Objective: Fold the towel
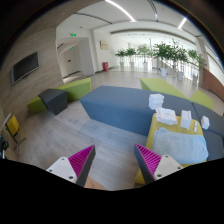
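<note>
two spread fingers point(75, 163) of level tool point(110, 165), towel point(183, 145) beyond

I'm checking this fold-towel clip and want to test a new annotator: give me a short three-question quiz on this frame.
1. True or false: the gripper has its fingers closed on the towel.
2. Where does the towel lie? A. on the yellow table beyond the fingers; B. on the green bench; C. on the floor.
3. Fill in: the sofa beyond the table is ____ in colour.

Key
1. False. The fingers stand open and apart, with nothing between them; the towel lies ahead of them.
2. A. It lies on the table's near part, with small white items behind it.
3. Blue-grey.
</note>
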`<state>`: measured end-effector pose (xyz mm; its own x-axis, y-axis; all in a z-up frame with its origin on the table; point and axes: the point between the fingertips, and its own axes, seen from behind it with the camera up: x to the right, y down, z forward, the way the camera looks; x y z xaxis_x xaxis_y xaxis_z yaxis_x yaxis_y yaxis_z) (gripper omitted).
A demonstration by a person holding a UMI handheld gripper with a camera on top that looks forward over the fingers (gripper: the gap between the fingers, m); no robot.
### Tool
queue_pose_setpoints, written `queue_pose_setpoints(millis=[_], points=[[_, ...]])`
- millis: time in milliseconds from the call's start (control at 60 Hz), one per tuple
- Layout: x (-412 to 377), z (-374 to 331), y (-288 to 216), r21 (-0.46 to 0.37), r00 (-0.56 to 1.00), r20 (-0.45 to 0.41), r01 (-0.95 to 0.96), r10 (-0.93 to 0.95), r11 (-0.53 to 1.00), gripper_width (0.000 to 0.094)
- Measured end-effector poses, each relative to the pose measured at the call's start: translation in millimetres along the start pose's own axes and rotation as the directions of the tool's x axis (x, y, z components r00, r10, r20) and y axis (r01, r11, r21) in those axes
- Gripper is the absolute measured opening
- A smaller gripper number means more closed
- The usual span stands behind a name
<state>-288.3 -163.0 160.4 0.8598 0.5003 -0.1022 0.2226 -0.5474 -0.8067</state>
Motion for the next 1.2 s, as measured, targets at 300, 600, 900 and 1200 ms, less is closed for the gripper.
queue_pose_setpoints(millis=[300, 600, 900, 1200], points=[[91, 64, 10, -0.021, 0.991, -0.130, -0.002, 0.000, 1.000, 0.0807], [201, 156, 58, -0.133, 0.958, -0.286, -0.010, -0.029, 0.991, 0.0713], [234, 157, 73, -0.094, 0.929, -0.365, 0.033, -0.065, 0.995, 0.0043], [260, 115, 23, 0.049, 0.944, -0.327, -0.041, 0.054, 0.998, 0.0009]])
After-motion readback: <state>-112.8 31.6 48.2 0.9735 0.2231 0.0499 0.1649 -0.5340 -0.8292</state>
